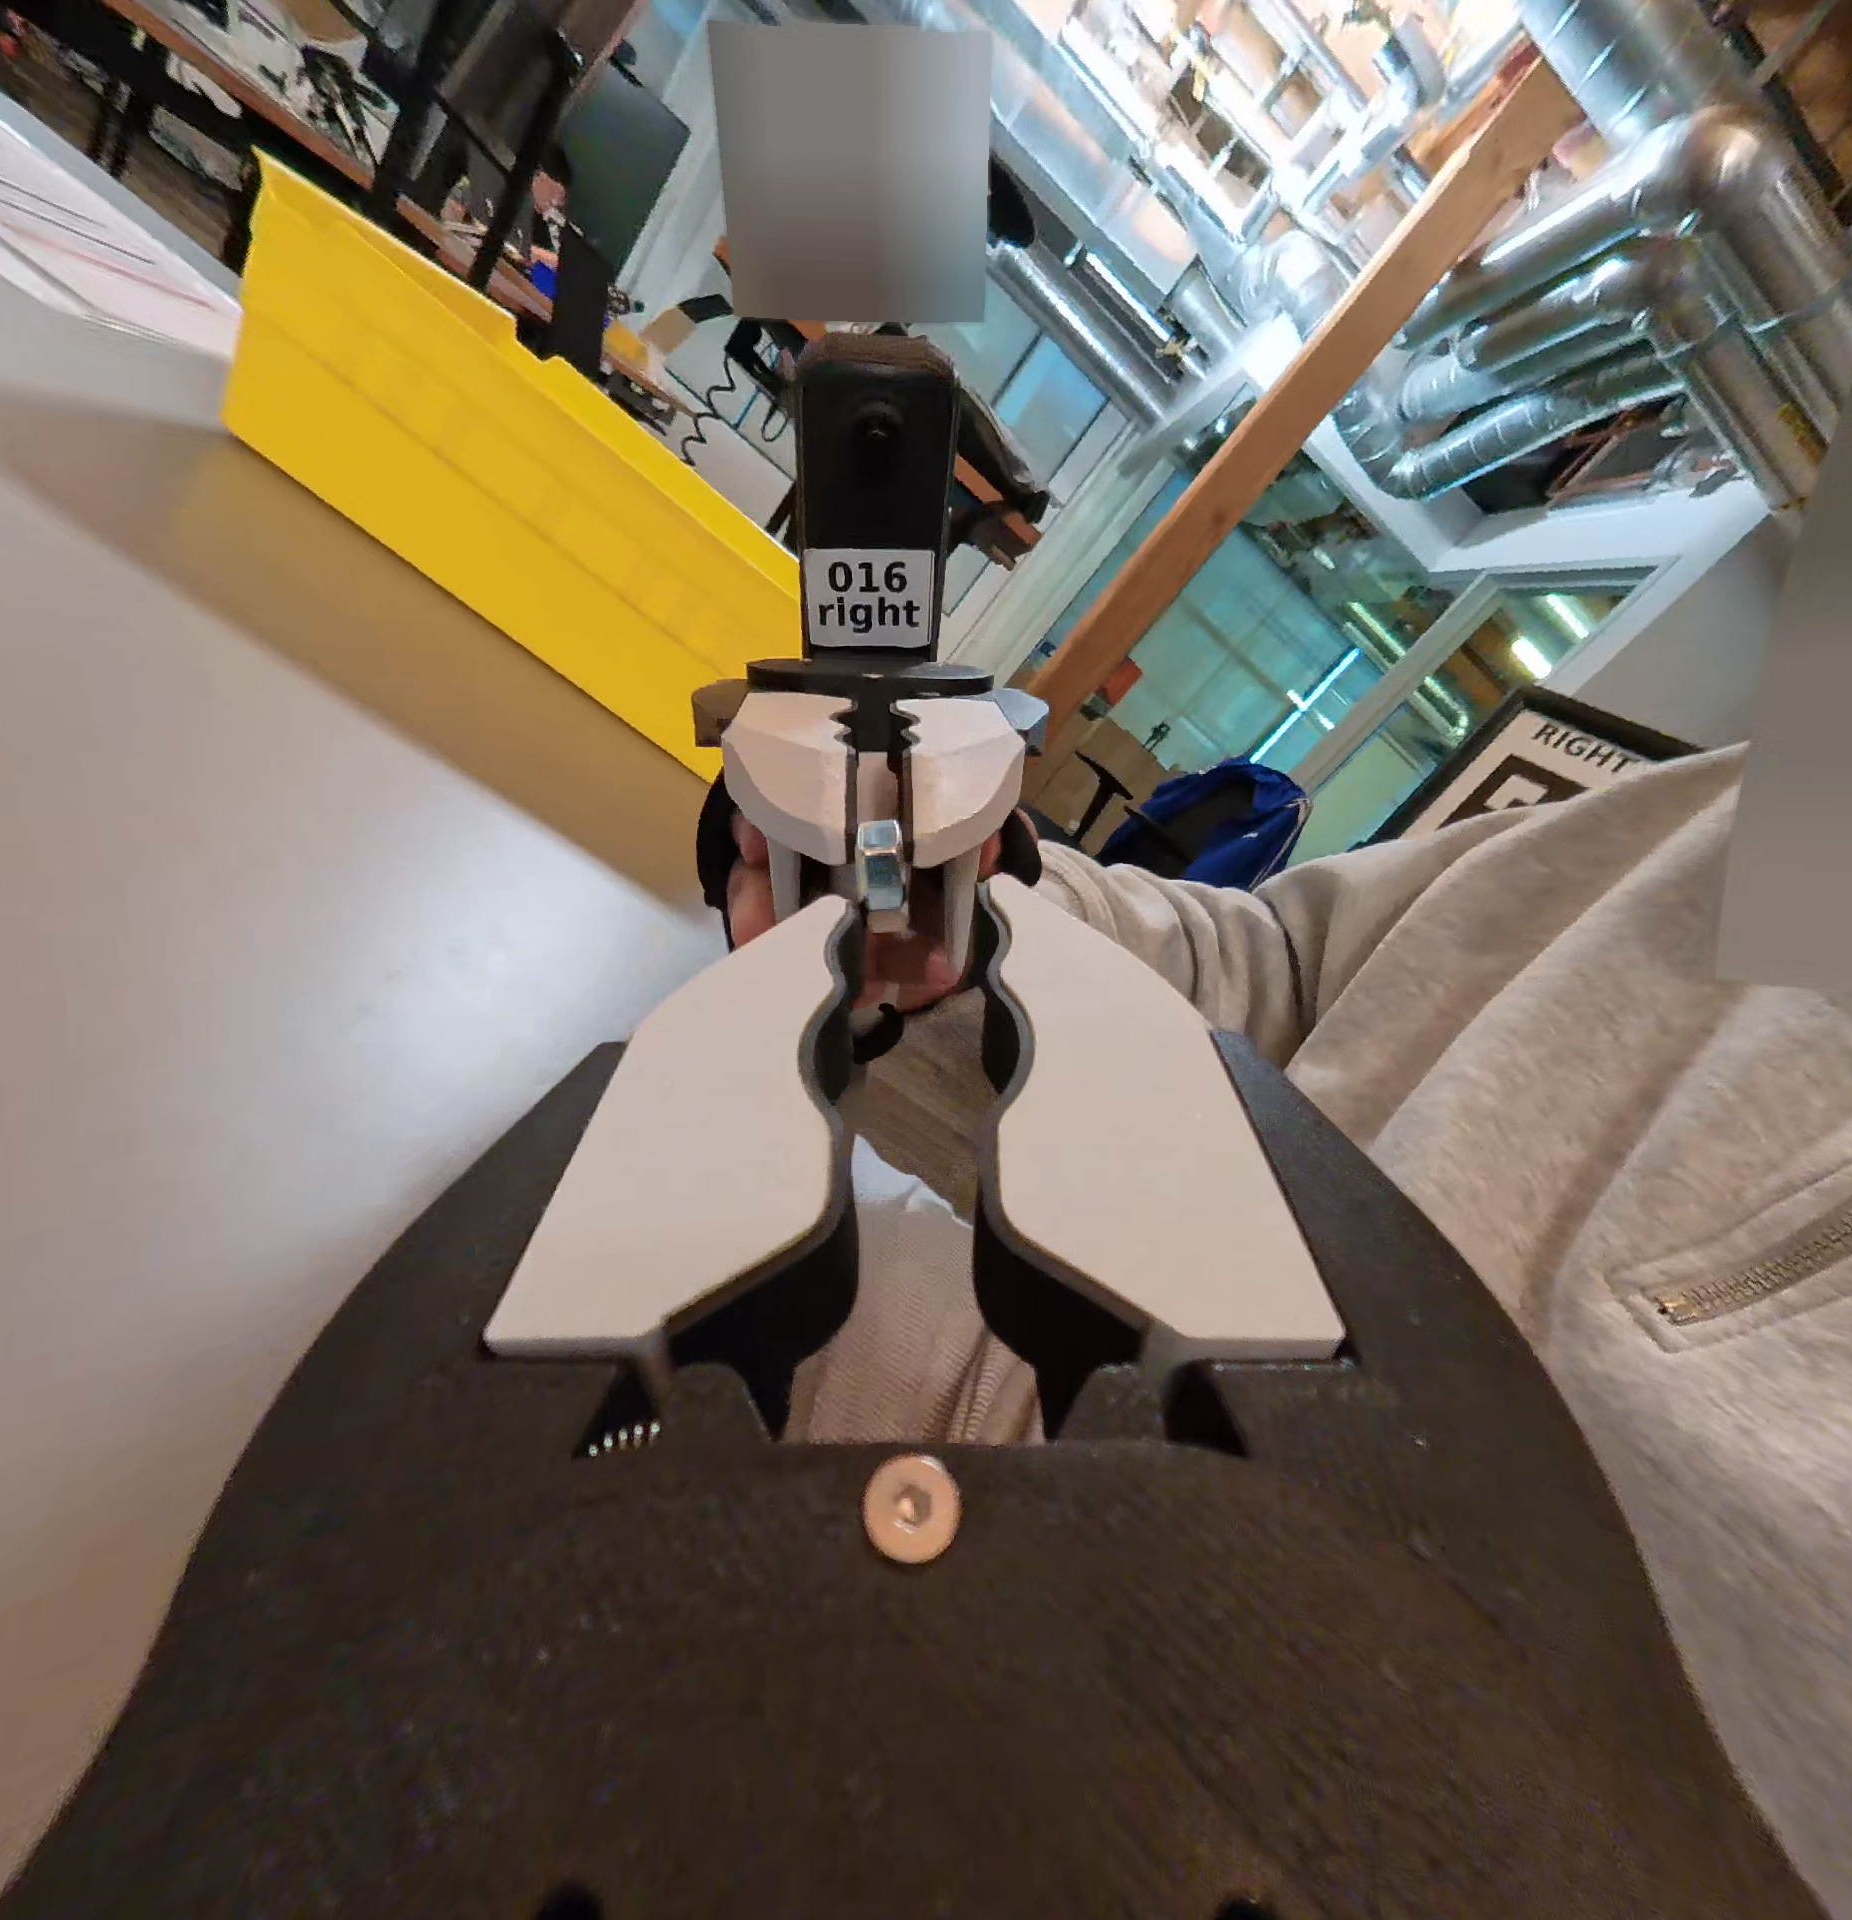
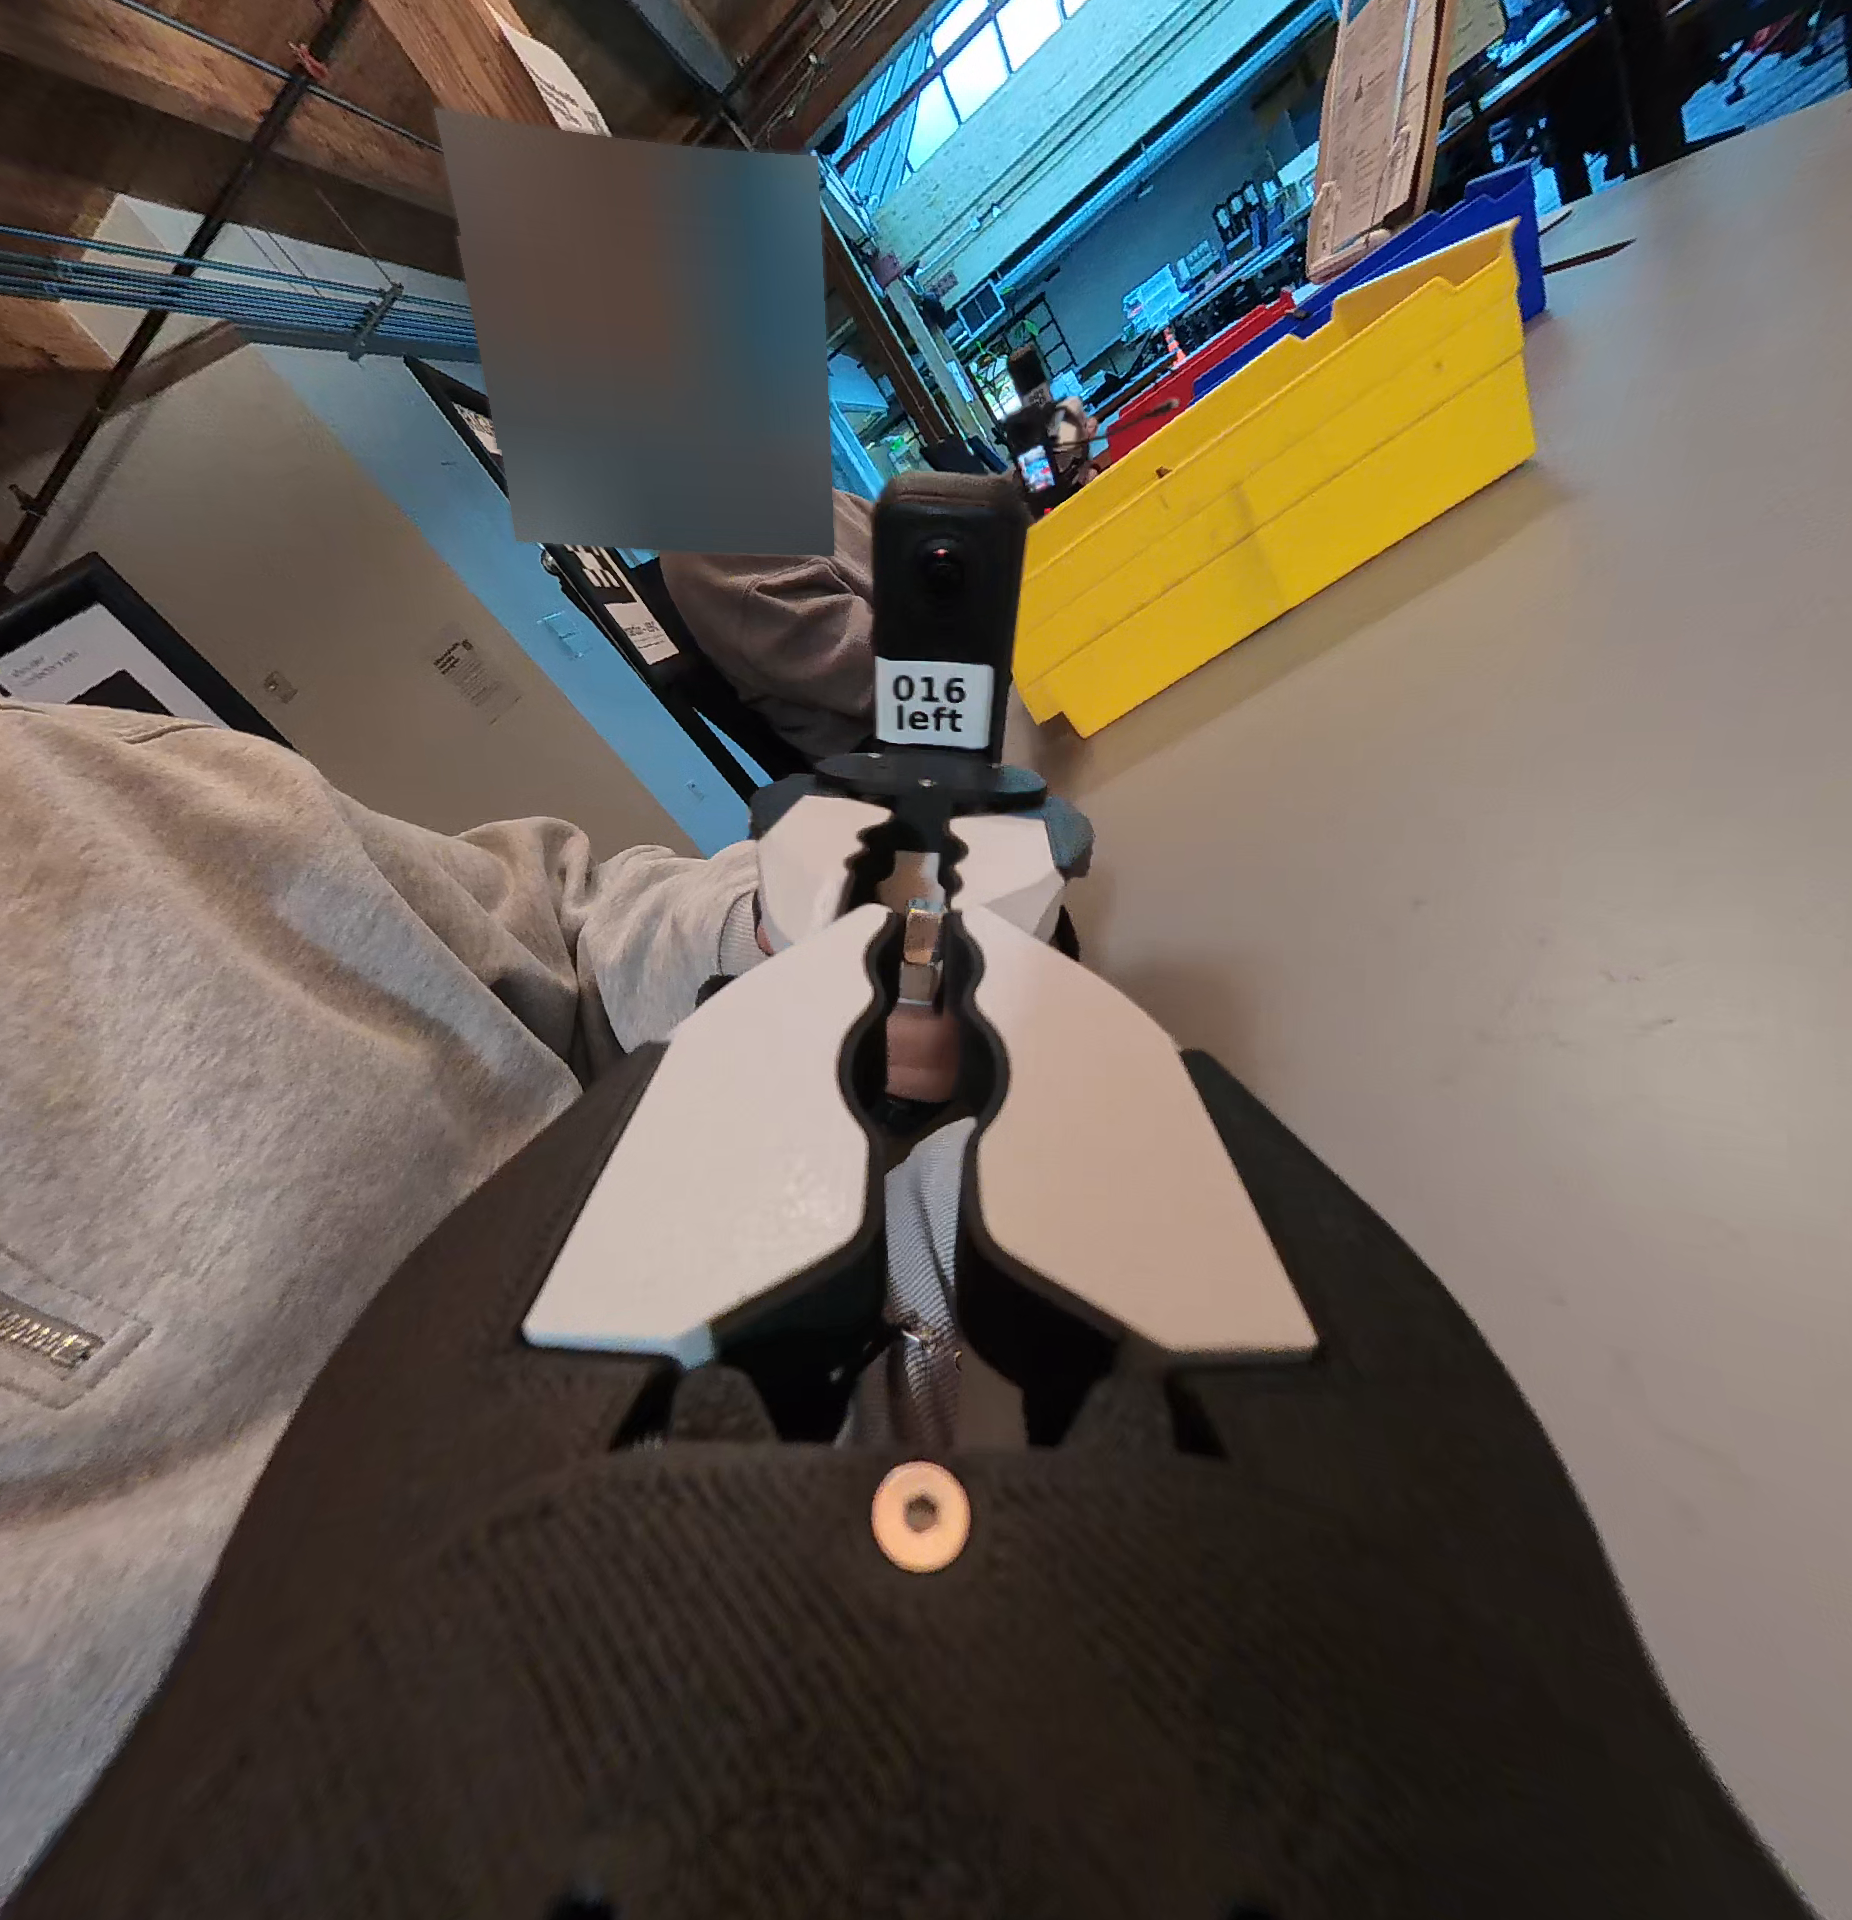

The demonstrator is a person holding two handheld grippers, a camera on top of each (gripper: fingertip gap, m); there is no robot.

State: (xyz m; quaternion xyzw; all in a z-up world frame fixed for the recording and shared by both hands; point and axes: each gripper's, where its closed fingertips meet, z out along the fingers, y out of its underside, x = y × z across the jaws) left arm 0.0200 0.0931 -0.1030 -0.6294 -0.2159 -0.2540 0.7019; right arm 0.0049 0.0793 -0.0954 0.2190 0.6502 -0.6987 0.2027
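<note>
My two grippers face each other, tip to tip, above the table edge. My right gripper [image 2: 922, 914] is shut on a small metal hex fastener [image 2: 920, 977]. It also shows in the left wrist view [image 1: 878, 821], with the fastener [image 1: 882, 868] sticking out of its narrow jaws. My left gripper [image 1: 911, 909] is partly open, its white fingertips [image 1: 797, 935] either side of the fastener's free end, with a gap on the right side. The left gripper [image 2: 906, 868] shows farther off in the right wrist view with its jaws apart. A person's hands hold both grippers.
A grey table [image 1: 226, 935] [image 2: 1473, 1039] lies to one side. A yellow bin [image 1: 434, 416] [image 2: 1265, 499] stands on it, with a blue bin [image 2: 1462, 239] and a red bin [image 2: 1213, 364] behind. The person's grey sweatshirt [image 1: 1524, 1039] [image 2: 174, 987] fills the other side. My two grippers' fingertips are within a few centimetres of each other.
</note>
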